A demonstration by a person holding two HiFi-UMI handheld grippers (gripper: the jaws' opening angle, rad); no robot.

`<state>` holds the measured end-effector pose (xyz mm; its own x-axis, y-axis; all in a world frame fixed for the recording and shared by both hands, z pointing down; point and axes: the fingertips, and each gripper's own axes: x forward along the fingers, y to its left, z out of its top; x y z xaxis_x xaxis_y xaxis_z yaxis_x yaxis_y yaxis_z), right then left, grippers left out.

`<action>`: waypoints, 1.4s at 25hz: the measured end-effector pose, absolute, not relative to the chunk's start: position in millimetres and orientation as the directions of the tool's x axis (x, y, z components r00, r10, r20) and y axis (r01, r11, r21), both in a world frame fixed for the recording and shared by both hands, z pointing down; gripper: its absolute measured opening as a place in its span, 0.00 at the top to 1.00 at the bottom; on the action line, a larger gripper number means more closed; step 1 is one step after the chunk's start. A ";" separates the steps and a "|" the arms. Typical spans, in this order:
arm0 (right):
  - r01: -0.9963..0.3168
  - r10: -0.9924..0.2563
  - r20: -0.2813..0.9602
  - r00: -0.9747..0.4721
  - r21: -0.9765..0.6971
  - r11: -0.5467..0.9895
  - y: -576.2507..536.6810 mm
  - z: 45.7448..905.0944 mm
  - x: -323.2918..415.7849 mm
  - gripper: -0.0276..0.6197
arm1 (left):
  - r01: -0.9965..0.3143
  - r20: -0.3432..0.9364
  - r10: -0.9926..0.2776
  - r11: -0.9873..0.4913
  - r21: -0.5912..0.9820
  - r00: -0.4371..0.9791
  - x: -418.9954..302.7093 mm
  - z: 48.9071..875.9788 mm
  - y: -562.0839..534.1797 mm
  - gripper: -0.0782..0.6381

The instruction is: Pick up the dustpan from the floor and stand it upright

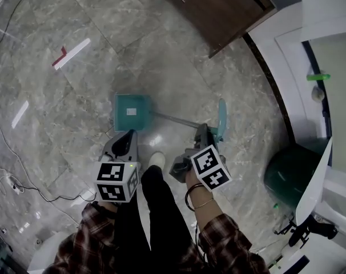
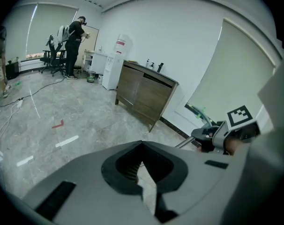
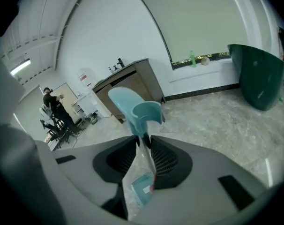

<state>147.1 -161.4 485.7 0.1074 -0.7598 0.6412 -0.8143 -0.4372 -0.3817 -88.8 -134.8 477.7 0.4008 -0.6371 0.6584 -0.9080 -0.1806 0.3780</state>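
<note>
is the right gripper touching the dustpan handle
Touching. The right gripper view shows the right gripper with its jaws pressed on both sides of the dustpan handle.

FREE: floor (image 1: 59, 107) open left of dustpan (image 1: 132, 112) | BLOCKED: cabinet (image 1: 218, 7) ahead, green bin (image 1: 284, 178) right | cables (image 1: 53, 199) trail lower left

Grey marble floor (image 1: 178, 73), white walls (image 2: 179, 32) — brown wooden cabinet (image 1: 218, 10).

Grey marble floor (image 1: 178, 67) w/ white tape strip (image 1: 72, 53) (red bit at end), cables (image 1: 44, 197) at left.
</note>
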 end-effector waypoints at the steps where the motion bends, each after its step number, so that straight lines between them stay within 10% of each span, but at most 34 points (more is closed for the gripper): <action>1: -0.825 -0.763 0.640 0.088 -0.383 -0.416 -162.3 484.2 138.1 0.80 | -0.909 0.657 -0.641 -0.171 0.380 0.396 -92.4 476.5 -132.7 0.89; 35: -0.950 -0.796 0.586 -0.154 -0.309 -0.044 -154.7 471.6 52.5 0.77 | -0.903 0.634 -0.666 -0.149 0.403 0.393 -95.5 468.2 -127.6 0.89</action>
